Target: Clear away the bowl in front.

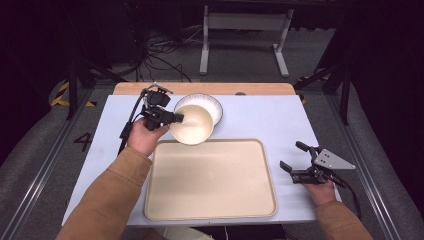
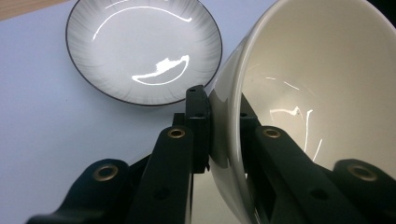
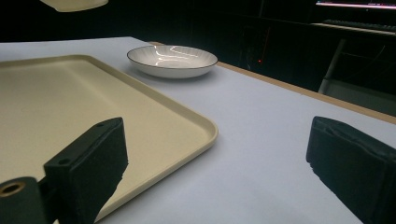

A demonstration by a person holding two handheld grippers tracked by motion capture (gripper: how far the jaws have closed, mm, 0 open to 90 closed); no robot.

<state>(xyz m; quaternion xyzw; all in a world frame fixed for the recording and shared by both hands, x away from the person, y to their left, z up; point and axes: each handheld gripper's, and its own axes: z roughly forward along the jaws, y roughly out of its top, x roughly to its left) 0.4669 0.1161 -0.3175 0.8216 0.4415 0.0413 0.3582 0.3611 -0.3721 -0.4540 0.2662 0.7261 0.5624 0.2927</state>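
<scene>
Left gripper (image 1: 177,118), upper left of centre in the high view, jaws clamped on the rim of a cream bowl (image 1: 192,124); one black jaw outside the wall, the other inside, seen close in the left gripper view (image 2: 224,135); bowl (image 2: 322,93) is smooth, glossy, round, plain cream glaze with thin light streaks, tipped so its mouth faces the camera, held off the table above the tray's far-left corner; behind it, upper centre of the high view, a shallow round plate (image 1: 212,104), white with fine grey radial lines and a thin dark rim, glossy, flat on the table (image 1: 260,120); same plate at upper left of the left gripper view (image 2: 140,51) and upper centre of the right gripper view (image 3: 173,59); table top matt pale blue-grey with a bare wood strip along its far edge; tray (image 1: 210,210), centre of the high view, rectangular, rounded corners, raised lip, matt beige plastic look, nothing on it; right gripper (image 1: 296,160) at right of the tray, jaws spread wide, holding nothing, pads (image 3: 100,149) black and foam-like; grey triangular plate on top of it; tan sleeves (image 1: 107,200) on both forearms; a dark "4" on the grey floor (image 1: 82,141), left of the table.
</scene>
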